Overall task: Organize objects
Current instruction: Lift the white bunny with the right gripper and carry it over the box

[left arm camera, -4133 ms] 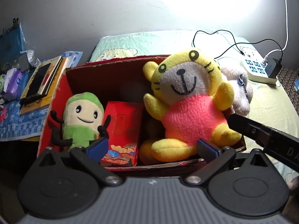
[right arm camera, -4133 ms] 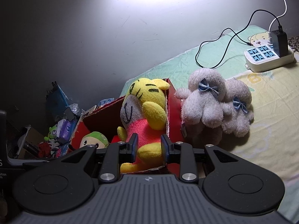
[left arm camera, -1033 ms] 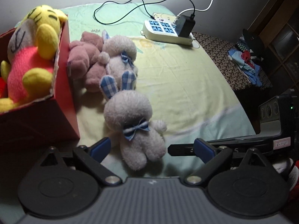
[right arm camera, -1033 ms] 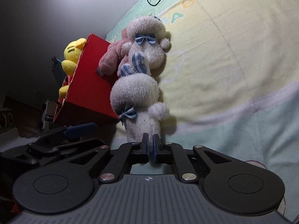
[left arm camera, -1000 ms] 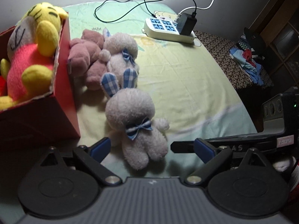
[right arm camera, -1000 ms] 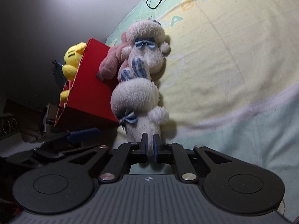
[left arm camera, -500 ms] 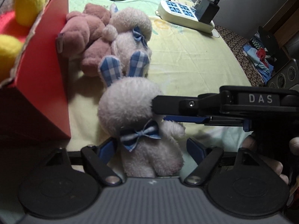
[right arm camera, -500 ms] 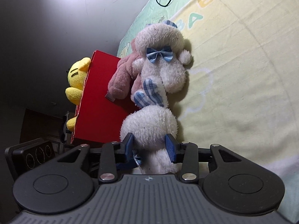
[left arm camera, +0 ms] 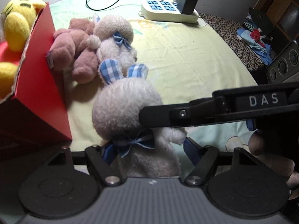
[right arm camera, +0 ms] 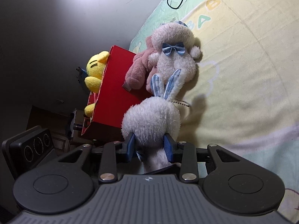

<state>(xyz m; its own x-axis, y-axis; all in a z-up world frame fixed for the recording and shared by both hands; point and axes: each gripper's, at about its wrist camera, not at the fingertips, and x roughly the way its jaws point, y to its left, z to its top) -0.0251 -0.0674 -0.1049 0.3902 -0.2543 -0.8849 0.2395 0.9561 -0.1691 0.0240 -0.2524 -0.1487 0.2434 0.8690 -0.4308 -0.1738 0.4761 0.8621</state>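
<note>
- Both grippers had closed in on the white plush rabbit (left arm camera: 127, 110) since a second before, when it lay clear of them on the bed; its head now filled the centre of the left wrist view and its body ran down out of sight between the fingers.
- Left gripper (left arm camera: 149, 150): its blue-padded fingers (left arm camera: 192, 150) stood on either side of the rabbit's body at the lower centre of the frame and were closing, the pads lying against the fur just below the blue bow.
- Right gripper (right arm camera: 149, 147): its fingers (right arm camera: 169, 148) were closing on the rabbit (right arm camera: 151, 123) from either side at the base of the head, and the fur bulged over the blue pads.
- In the left wrist view the right gripper (left arm camera: 149, 115) reached in from the right edge, one black finger lying across the rabbit's head; a hand (left arm camera: 269, 160) showed behind it at the lower right.
- The rabbit lay on the yellow-green bed sheet (left arm camera: 186, 56), its checked ears pointing toward a second white plush with a blue bow (left arm camera: 115, 43) and a pink plush bear (left arm camera: 74, 46), which touched each other.
- A red cardboard box (left arm camera: 41, 93) stood at the left of the frame, just beside the pink bear, with a yellow tiger plush (left arm camera: 16, 16) inside it.
- A white power strip (left arm camera: 166, 12) with a black adapter plugged in sat at the upper centre on the bed.
</note>
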